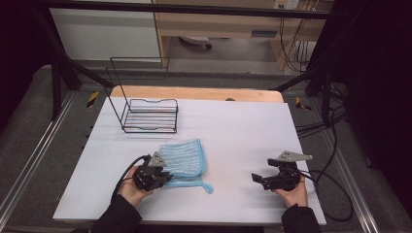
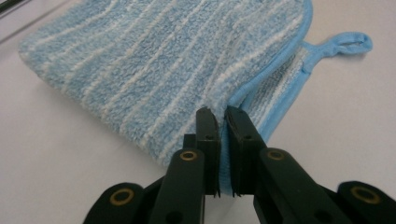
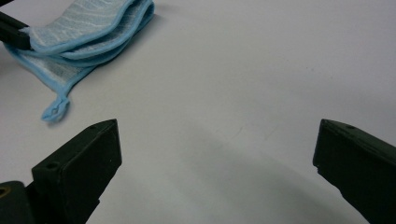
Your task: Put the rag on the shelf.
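Observation:
A light blue striped cloth (image 1: 183,158) lies folded on the white table, with a small hanging loop (image 1: 208,188) at its near corner. My left gripper (image 1: 165,178) is at the cloth's near left corner, shut on the blue edge of the cloth's upper layer (image 2: 223,140). The cloth (image 2: 159,70) spreads away from those jaws, the loop (image 2: 348,44) at the upper right. My right gripper (image 1: 256,178) rests to the right, well apart from the cloth, jaws wide open over bare table (image 3: 215,154). In its view the folded cloth (image 3: 88,32) lies at the far upper left.
A black wire rack (image 1: 148,114) stands at the table's back left. The white table surface (image 1: 243,131) has free room between the cloth and the right gripper. Cables (image 1: 330,184) trail off the table's right side.

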A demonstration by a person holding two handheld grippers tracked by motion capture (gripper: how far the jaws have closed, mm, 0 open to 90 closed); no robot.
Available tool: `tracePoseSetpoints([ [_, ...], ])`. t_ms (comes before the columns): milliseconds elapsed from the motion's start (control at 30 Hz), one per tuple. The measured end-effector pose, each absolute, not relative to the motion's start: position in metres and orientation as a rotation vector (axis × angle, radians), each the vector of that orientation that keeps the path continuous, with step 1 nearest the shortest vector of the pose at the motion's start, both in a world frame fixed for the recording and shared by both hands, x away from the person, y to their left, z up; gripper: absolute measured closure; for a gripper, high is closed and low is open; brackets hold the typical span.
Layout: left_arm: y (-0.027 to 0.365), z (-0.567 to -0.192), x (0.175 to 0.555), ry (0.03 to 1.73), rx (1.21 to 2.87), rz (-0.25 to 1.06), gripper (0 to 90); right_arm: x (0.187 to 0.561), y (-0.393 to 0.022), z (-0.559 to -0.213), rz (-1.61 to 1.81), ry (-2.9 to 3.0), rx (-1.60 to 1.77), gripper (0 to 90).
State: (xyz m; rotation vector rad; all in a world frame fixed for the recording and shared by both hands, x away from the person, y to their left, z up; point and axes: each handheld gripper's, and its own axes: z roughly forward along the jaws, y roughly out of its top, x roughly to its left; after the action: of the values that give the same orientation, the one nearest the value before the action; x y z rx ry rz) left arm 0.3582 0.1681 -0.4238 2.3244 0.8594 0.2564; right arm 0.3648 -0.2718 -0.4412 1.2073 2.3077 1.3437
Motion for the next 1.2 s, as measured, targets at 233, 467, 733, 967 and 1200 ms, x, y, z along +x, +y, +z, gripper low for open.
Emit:
tracePoseSetpoints([
  [233, 0.182, -0.425, 0.351, 0.829, 2.347, 0.248, 83.7, 0.365, -0.272, -0.441, 1.344, 2.309, 1.209, 1.7],
  [467, 0.198, -0.425, 0.344, 0.816, 2.354, 0.239, 83.6, 0.365, -0.271, -0.441, 1.343, 2.310, 1.206, 1.7],
  [733, 0.210, -0.426, 0.340, 0.817, 2.347, 0.242, 83.4, 0.365, -0.271, -0.441, 1.340, 2.313, 1.207, 1.7],
  [967, 0.215, -0.427, 0.336, 0.816, 2.340, 0.233, 83.0, 0.365, -0.271, -0.442, 1.341, 2.312, 1.206, 1.7],
  [1200, 0.219, -0.428, 0.335, 0.816, 2.334, 0.218, 79.8, 0.365, -0.270, -0.442, 1.339, 2.316, 1.210, 1.8],
])
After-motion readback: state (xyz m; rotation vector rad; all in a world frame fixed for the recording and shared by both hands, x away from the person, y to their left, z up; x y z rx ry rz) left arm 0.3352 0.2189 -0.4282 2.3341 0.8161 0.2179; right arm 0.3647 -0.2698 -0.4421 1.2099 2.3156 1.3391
